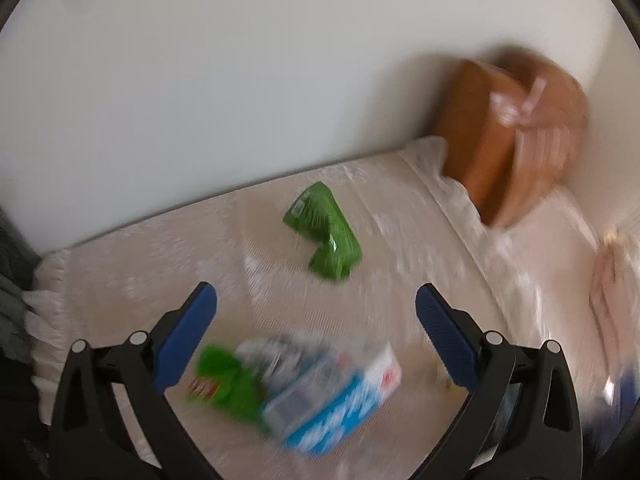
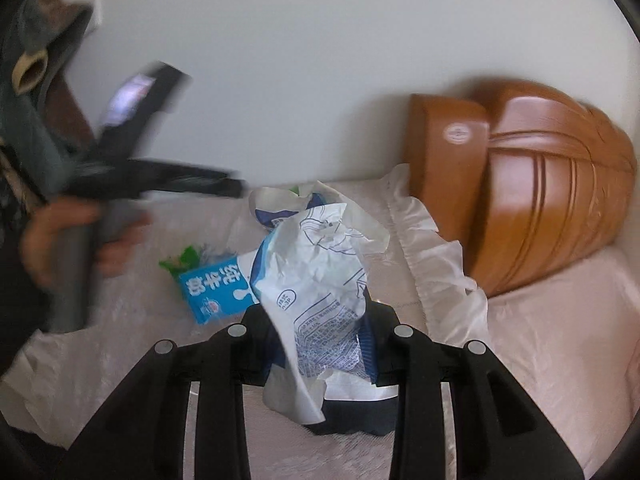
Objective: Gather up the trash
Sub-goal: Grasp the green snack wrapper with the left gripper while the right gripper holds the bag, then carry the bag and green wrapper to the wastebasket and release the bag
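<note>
In the left wrist view my left gripper (image 1: 316, 304) is open and empty above a bed. A crumpled green wrapper (image 1: 324, 230) lies beyond its fingertips. A blue-and-white milk carton (image 1: 340, 404) with a green wrapper (image 1: 228, 380) beside it lies between and below the jaws, blurred. In the right wrist view my right gripper (image 2: 320, 320) is shut on a crumpled white-and-blue plastic bag (image 2: 316, 276). The milk carton (image 2: 216, 290) lies just left of the bag. The left gripper (image 2: 160, 176) shows blurred at the left, held in a hand.
The bed has a cream textured cover (image 1: 400, 264) with a white frilled edge (image 2: 432, 248). A brown wooden headboard (image 2: 552, 188) stands at the right, also in the left wrist view (image 1: 516, 140). A plain white wall (image 1: 240, 80) is behind. Dark clothing (image 2: 32, 80) hangs at far left.
</note>
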A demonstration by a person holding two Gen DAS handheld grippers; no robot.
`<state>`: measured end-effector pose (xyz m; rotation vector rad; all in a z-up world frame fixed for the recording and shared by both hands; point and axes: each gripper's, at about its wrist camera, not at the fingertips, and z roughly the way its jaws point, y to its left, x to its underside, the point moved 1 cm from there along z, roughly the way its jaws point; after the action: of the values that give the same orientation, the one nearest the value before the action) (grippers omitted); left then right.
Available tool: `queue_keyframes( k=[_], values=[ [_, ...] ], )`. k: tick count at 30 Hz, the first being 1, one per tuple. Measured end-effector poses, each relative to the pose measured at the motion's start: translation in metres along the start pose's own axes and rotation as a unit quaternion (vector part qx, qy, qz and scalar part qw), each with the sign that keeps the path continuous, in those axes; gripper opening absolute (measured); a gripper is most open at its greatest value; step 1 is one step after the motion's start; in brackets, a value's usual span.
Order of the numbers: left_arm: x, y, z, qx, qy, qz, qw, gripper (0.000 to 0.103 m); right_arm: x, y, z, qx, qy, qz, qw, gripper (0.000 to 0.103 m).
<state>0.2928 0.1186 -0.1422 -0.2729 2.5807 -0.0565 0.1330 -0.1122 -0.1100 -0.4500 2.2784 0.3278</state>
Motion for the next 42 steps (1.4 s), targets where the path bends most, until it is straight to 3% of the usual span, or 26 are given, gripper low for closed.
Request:
queue_keyframes(
  k=[3,7,13,16,19,24,31,37,42],
  values=[
    [-0.021,-0.008,0.042,-0.024,0.022,-0.021,0.9993,0.095,0.007,-0.006,-0.007,0.006,-0.009,0.026,1.0,0.034],
    [-0.039,-0.017,0.095,-0.091,0.05,-0.02,0.9944,0.092,0.02,-0.018,-0.013,0.009,-0.013,0.059,0.998,0.035],
    [-0.048,-0.019,0.142,-0.098,0.109,-0.051,0.9879,0.074,0.031,-0.033,-0.007,0.008,-0.006,0.082,0.997,0.035],
    [-0.047,-0.024,0.151,-0.102,0.12,-0.049,0.9863,0.068,0.034,-0.038,-0.005,0.008,-0.004,0.092,0.996,0.035],
    [-0.044,-0.027,0.159,-0.094,0.135,-0.047,0.9853,0.048,0.037,-0.042,-0.005,0.009,0.0,0.1,0.995,0.035],
    [-0.039,-0.031,0.156,-0.085,0.134,-0.046,0.9862,0.036,0.042,-0.04,-0.011,0.014,0.002,0.102,0.995,0.035],
    [-0.048,-0.031,0.11,-0.07,0.09,-0.022,0.9932,0.035,0.046,-0.041,-0.032,0.027,-0.011,0.111,0.993,0.035],
    [-0.029,-0.048,0.009,-0.033,0.017,0.033,0.9988,0.035,0.053,-0.043,-0.063,0.046,-0.031,0.124,0.991,0.035],
    [0.022,-0.077,-0.085,0.003,-0.03,0.102,0.9943,0.035,0.069,-0.046,-0.101,0.065,-0.042,0.133,0.988,0.035]
  ],
)
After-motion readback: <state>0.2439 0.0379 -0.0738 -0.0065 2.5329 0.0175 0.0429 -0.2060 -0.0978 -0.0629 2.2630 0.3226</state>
